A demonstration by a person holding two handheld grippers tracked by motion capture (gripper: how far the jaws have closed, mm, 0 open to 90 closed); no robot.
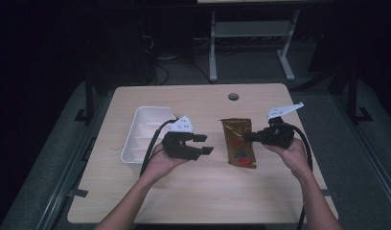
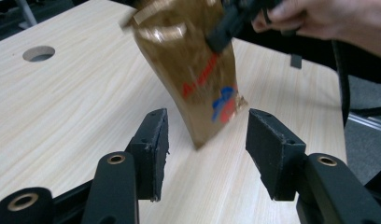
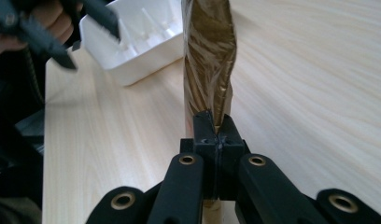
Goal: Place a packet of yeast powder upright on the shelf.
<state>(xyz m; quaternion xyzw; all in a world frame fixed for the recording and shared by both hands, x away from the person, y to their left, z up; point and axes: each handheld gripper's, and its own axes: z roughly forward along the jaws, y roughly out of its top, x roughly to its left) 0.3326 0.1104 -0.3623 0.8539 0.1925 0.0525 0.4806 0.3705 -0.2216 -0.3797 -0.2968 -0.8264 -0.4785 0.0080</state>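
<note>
Two hand-held grippers over a light wooden table [image 1: 136, 201]. Left gripper [image 1: 203, 144] sits in an upturned palm near the table's middle, forearm entering from the near edge; jaws spread wide apart, holding nothing, pointing toward the right edge. Right gripper [image 1: 248, 137] is held in the person's right hand [image 1: 290, 151] toward the right edge, jaws pointing back toward the left gripper and pressed together on the edge of a brown snack packet [image 1: 238, 142].

High view: packet between the two grippers, right of table centre, long axis running from far edge to near edge. White tray [image 1: 136, 128] sits toward the left edge, just behind the left hand [image 1: 161, 160]. Round cable hole [image 1: 233, 97] near the far edge.

Left gripper view: packet [image 2: 198, 79] stands tilted, lower corner touching the wood between and beyond the open pads [image 2: 157, 149]; red and blue print visible, lettering blurred. Right gripper's jaws bite its upper edge.

Right gripper view: jaw tips shut tight on a crinkled gold fold of the packet [image 3: 209, 56], seen edge-on and twisted. Tray [image 3: 132, 44] with inner ribs lies beyond, at the table's edge; left gripper blurred at upper left.
</note>
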